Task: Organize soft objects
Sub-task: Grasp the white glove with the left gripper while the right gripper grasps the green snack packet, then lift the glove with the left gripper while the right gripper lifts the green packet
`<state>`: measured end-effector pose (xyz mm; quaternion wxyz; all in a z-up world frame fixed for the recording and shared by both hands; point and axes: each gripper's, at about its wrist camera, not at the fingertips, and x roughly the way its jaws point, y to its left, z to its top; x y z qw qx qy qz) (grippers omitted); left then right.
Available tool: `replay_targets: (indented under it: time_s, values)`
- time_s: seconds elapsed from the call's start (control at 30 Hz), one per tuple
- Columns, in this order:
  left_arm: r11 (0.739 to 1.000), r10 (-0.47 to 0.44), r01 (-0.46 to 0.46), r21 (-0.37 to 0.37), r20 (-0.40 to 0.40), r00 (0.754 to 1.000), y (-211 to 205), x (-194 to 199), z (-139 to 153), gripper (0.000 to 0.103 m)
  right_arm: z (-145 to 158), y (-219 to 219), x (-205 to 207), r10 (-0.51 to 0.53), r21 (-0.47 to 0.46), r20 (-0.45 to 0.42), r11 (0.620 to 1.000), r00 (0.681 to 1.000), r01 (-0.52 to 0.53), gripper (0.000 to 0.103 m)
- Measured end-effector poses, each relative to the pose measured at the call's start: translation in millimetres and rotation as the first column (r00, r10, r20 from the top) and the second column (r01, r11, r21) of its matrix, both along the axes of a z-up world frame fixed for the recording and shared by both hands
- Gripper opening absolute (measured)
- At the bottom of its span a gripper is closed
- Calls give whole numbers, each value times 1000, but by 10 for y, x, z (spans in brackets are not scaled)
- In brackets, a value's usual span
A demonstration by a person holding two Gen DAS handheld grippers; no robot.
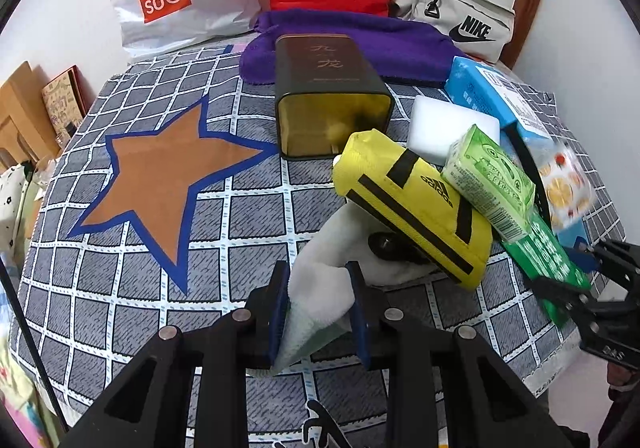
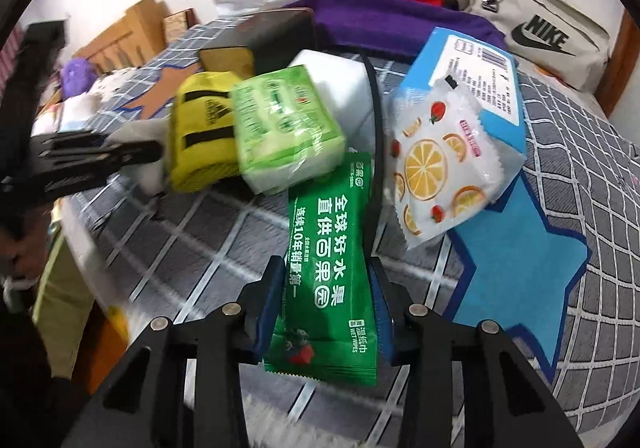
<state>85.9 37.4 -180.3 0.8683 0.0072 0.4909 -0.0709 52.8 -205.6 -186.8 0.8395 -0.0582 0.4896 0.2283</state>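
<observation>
Presently tin (image 1: 332,96) open, left gripper (image 1: 320,312) gripping cloth (image 1: 320,288)

Left wrist: low and close over the checked bedspread (image 1: 240,208), facing the bags at the wall.
Right wrist: close, same heading, further right.
Shared: yellow pouch (image 1: 416,208) (image 2: 200,136), green tissue pack (image 1: 488,184) (image 2: 288,136).

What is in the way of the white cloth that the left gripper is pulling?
The yellow Adidas pouch lies on the white cloth's far end, with the light green tissue pack resting on it. The left gripper clamps the near end.
</observation>
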Motion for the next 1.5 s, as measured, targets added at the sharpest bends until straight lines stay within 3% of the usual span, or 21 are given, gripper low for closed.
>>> replay_targets:
  time_s: [0.07,0.27,0.37,0.43,0.5,0.6,0.83,0.93,1.03,1.17,1.3,1.5]
  values:
    - [1000,7,-7,-5,-6,1000,4,-13,-3,27,6,-21,-19,1,20,-7,1000,1000,-1,41]
    - [1000,18,-18,3,-12,1000,18,-79,18,32,-122,-72,-12,-32,-59,-40,998,999,29,44]
    - [999,35,-34,40,-10,999,21,-97,2,50,-142,-51,-9,-14,-36,-34,999,999,13,54]
    - [998,38,-37,54,-18,999,18,-96,-26,58,-166,0,7,0,-59,-19,998,1000,-1,54]
    - [998,32,-31,59,-27,999,10,-89,-60,59,-129,8,0,28,-50,-5,998,1000,-29,34]
    - [998,28,-26,51,-35,999,12,-69,-134,59,-5,-81,12,43,42,-5,998,999,-43,26]
    - [1000,20,-21,-18,-39,999,55,-19,-152,23,121,-160,9,38,106,17,994,999,-39,15]
    - [999,15,-16,-36,-30,999,67,-23,-86,16,176,-165,-22,43,101,37,994,998,-47,14]
    - [999,14,-15,-34,-19,1000,79,-17,-26,15,195,-219,-32,38,99,43,994,998,-42,14]
    - [999,25,-26,-39,-31,999,94,14,-23,15,91,-321,16,-6,5,38,1000,999,6,14]
    - [1000,26,-27,-15,-51,998,81,37,-71,18,31,-469,-5,-35,-9,18,999,999,36,14]
    - [999,32,-32,-6,-52,998,80,28,-86,18,17,-426,-110,5,21,27,1000,1000,-5,11]
